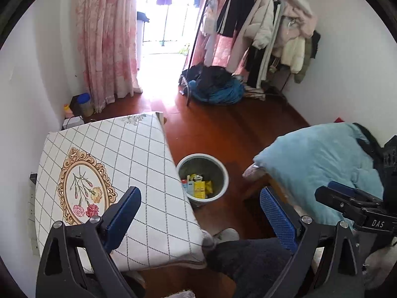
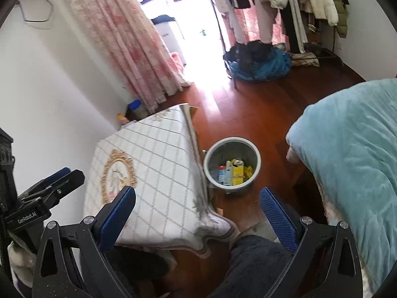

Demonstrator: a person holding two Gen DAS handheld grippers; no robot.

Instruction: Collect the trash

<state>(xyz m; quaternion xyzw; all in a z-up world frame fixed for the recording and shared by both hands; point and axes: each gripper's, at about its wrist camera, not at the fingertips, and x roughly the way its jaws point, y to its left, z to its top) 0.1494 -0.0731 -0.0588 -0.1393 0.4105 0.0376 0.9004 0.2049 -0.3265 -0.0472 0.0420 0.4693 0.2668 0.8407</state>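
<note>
The trash (image 1: 199, 188) (image 2: 234, 171) sits inside a round bin (image 1: 220, 171) (image 2: 256, 159) on the floor (image 1: 235, 129) (image 2: 248, 104), between the worktop (image 1: 139, 154) (image 2: 158, 154) and the bed. Most legible piece: a yellow carton (image 1: 200, 189) (image 2: 237, 172), standing roughly upright with its long axis near vertical, leaning against the pieces beside it; a pale blue pack lies against its left side. Which way its print faces cannot be read. Lower pieces are hidden by those on top and by the bin wall. Bin: grey-green, smooth, mouth up, touching or just beside the worktop's edge; I cannot tell which. Worktop cloth: white, dark diamond grid, an ornate gold oval framing flowers; its corner hangs in soft folds. Floor: glossy red-brown boards, washed out near the doorway by glare. Bed cover (image 1: 317, 164) (image 2: 352, 164): light blue, plush, cut off at the right edge. Left tool (image 1: 201, 211) (image 2: 53, 182): spread wide, blue textured pads, nothing between them. Right tool (image 2: 198, 211) (image 1: 347, 196): likewise wide apart and holding nothing. Both hang above the worktop's near end and a dark-trousered leg (image 1: 250, 255) (image 2: 255, 255). Far back: pink floral curtain (image 1: 109, 37) (image 2: 129, 39), crowded clothes rack (image 1: 268, 19) (image 2: 285, 0).
</note>
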